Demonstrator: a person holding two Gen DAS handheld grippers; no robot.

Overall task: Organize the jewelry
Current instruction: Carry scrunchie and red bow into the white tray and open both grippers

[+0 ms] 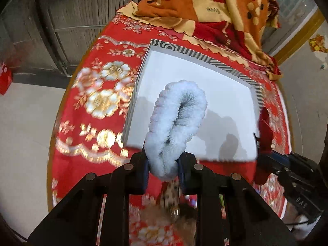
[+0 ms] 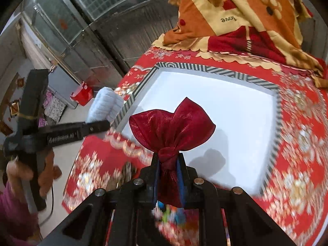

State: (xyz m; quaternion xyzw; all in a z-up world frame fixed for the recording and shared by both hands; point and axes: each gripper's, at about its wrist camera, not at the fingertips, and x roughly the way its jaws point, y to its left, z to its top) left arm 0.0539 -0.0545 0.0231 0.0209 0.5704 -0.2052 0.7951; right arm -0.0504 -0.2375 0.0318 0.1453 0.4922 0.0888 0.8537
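In the left wrist view, the left gripper (image 1: 163, 165) has its fingers (image 1: 143, 172) closed on the lower end of a fluffy white scrunchie (image 1: 176, 127), which stands up between them in a long loop. Behind it lies a shallow box (image 1: 205, 58) with a white floor and a grey-and-white striped rim, resting on the worktop (image 1: 86, 110), which is covered in a red cloth with gold flowers. At the right edge the right gripper (image 1: 264, 153) reaches in, holding something dark red beside the box's right wall. A folded orange and cream blanket (image 1: 215, 10) lies on the far end of the worktop.

In the right wrist view, the right gripper (image 2: 168, 174) pinches a dark red mesh pouch (image 2: 172, 131) at its knotted neck, the fingers (image 2: 181, 176) shut tight on it; the gathered top fans out above the knot. The pouch is held over the near edge of the striped box (image 2: 221, 69). At left the left gripper (image 2: 106, 123) holds the white scrunchie (image 2: 105, 104) just outside the box's left wall. The blanket (image 2: 235, 16) sits beyond the box.
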